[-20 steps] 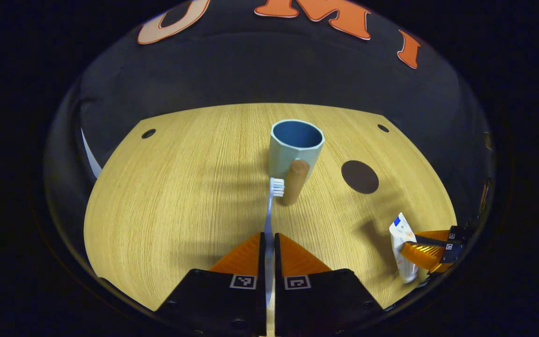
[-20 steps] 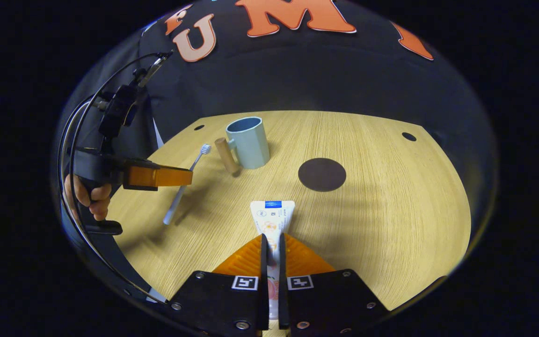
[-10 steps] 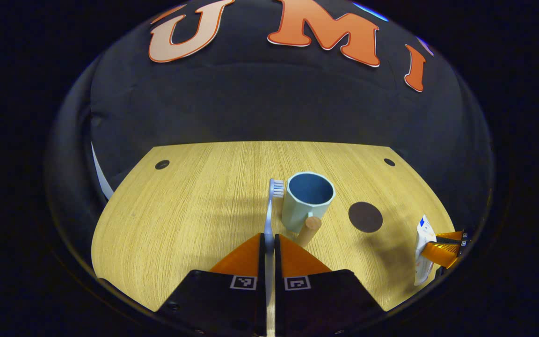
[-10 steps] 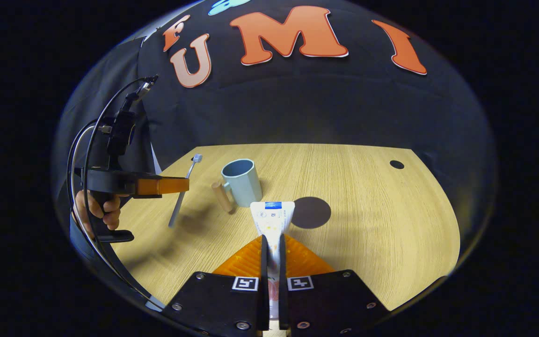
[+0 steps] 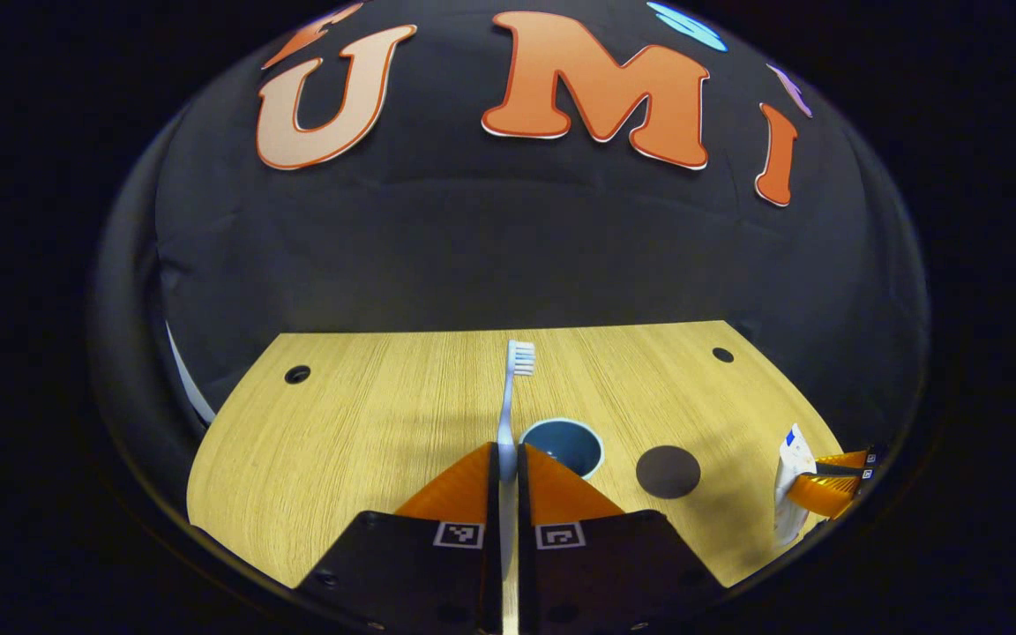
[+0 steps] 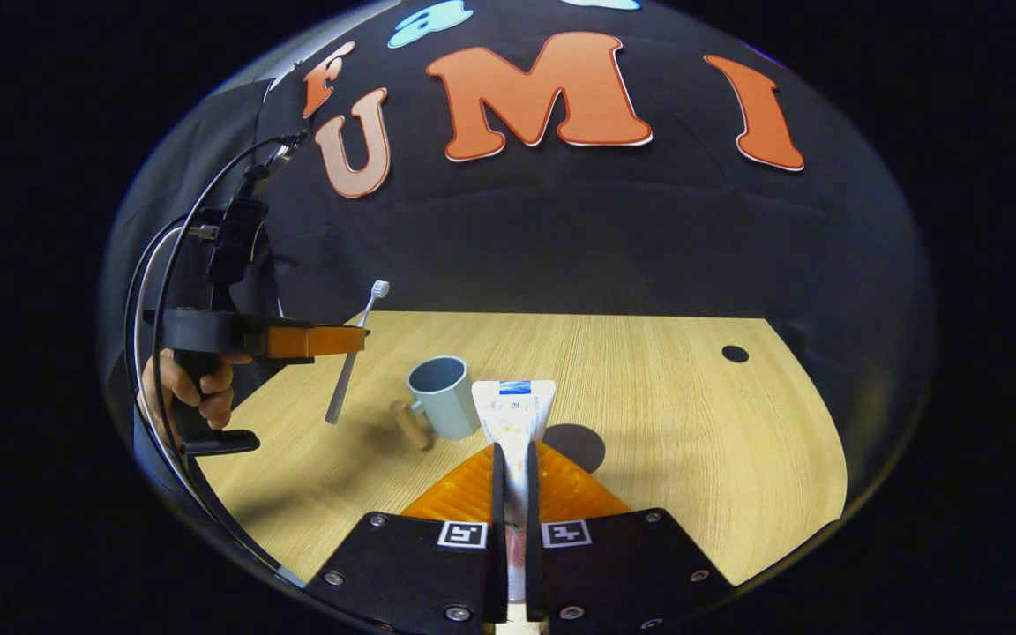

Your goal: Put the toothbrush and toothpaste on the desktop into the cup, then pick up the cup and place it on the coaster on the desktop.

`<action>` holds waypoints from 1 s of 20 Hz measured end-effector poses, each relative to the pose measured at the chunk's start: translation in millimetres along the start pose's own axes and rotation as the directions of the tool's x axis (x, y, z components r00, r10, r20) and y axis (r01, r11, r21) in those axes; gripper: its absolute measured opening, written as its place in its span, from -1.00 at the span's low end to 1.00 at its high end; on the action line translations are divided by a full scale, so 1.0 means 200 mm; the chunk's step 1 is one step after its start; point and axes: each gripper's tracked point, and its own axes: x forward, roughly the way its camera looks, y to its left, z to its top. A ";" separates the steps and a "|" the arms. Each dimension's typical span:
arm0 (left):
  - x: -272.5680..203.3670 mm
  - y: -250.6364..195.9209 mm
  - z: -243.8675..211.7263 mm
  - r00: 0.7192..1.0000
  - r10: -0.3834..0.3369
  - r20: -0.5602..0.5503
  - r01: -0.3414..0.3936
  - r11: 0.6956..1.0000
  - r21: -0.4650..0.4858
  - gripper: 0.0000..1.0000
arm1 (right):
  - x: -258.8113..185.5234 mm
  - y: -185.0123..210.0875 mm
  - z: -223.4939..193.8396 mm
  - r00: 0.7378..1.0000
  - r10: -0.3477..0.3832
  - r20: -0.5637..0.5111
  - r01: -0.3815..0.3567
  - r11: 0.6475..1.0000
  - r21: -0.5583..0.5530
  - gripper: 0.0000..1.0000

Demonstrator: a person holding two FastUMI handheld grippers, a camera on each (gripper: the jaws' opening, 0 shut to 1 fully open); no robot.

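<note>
Orange fingers are partly hiding my cup (image 5: 566, 444); left gripper (image 5: 508, 463) is clamping the toothbrush (image 5: 512, 388), right gripper (image 6: 514, 459) is pinching the toothpaste (image 6: 515, 413).

Right gripper (image 6: 509, 454) pinches a white toothpaste tube (image 6: 513, 414) above a wooden desktop (image 6: 693, 423); pale blue handled cup (image 6: 442, 398) beyond, dark round coaster (image 6: 580, 444) beside.

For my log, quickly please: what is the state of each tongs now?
Left tongs: closed on the toothbrush, lifted off the desktop.
Right tongs: closed on the toothpaste, also lifted.
</note>
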 end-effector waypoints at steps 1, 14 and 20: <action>0.02 -0.02 0.04 1.000 -0.007 0.013 0.007 1.000 0.000 -0.87 | 0.00 -0.02 0.04 1.000 -0.005 0.013 0.005 1.000 0.000 -0.83; 0.38 -0.20 0.28 0.988 -0.076 0.132 0.071 0.997 0.040 -0.87 | 0.16 -0.09 0.21 0.994 -0.029 0.101 0.024 0.999 0.044 -0.84; 0.47 -0.25 0.24 0.984 -0.125 0.129 0.126 0.992 0.001 -0.87 | 0.20 -0.13 0.23 0.993 -0.042 0.108 0.037 0.998 0.051 -0.84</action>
